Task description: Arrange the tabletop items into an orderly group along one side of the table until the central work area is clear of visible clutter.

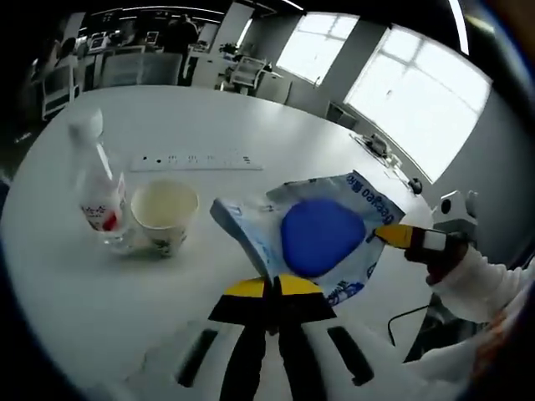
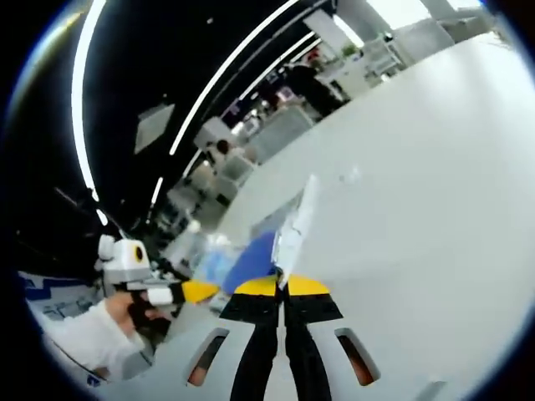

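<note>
Both claws are clamped on the blue packet: left claw, right claw; paper cup far left.

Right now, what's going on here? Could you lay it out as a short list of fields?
surface: white round table
held item: blue and white packet, pinched at two edges
left claw: shut on the packet's near edge
right claw: shut on the packet's far edge
nearby items: clear plastic bottle upright beside a paper cup, apparently touching it
also on table: white power strip behind the cup
background: large windows, office desks
</note>
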`<state>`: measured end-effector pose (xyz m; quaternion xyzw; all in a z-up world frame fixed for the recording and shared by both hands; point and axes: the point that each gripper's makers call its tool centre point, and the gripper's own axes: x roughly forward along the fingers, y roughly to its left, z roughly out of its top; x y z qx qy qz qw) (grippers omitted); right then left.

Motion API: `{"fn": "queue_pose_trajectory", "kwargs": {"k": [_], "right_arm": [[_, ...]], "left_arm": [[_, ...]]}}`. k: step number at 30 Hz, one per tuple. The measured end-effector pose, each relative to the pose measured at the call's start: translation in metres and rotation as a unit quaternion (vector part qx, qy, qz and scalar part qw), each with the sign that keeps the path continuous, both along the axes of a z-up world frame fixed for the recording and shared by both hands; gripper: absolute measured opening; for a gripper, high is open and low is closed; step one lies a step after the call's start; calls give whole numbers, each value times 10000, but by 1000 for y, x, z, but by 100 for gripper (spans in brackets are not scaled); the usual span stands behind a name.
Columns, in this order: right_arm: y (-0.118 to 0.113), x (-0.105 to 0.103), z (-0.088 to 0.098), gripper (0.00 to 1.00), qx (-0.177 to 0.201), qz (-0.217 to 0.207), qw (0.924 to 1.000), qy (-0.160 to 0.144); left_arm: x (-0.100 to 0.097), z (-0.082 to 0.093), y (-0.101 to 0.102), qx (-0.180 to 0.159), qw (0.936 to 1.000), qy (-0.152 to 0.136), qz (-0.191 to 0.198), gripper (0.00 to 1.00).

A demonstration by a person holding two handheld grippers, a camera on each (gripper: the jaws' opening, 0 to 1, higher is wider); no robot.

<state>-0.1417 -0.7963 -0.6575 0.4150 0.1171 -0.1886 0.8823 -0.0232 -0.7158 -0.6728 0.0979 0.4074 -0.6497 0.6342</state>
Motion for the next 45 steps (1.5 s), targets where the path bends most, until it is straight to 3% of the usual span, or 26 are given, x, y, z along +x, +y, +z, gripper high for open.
{"fn": "queue_pose_trajectory", "kwargs": {"k": [10, 15, 22, 26, 29, 45], "right_arm": [[-11, 0, -32, 0, 311, -594, 9977, 111], [-20, 4, -48, 0, 157, -774, 9967, 174], [-34, 18, -66, 0, -112, -667, 9969, 402], [-39, 23, -72, 0, -107, -621, 9969, 463], [-42, 27, -74, 0, -195, -559, 9969, 514], [-55, 34, -93, 0, -194, -377, 9971, 635]], "left_arm": [[12, -19, -15, 8, 9992, -88, 397, 0], [20, -33, -31, 60, 9981, -284, 539, 0], [34, -60, -39, 239, 9958, -640, 612, 0], [39, -66, -44, 283, 9920, -1180, 349, 0], [39, -68, -46, 285, 9901, -1341, 316, 0], [48, -83, -57, 416, 9849, -1640, 379, 0]]}}
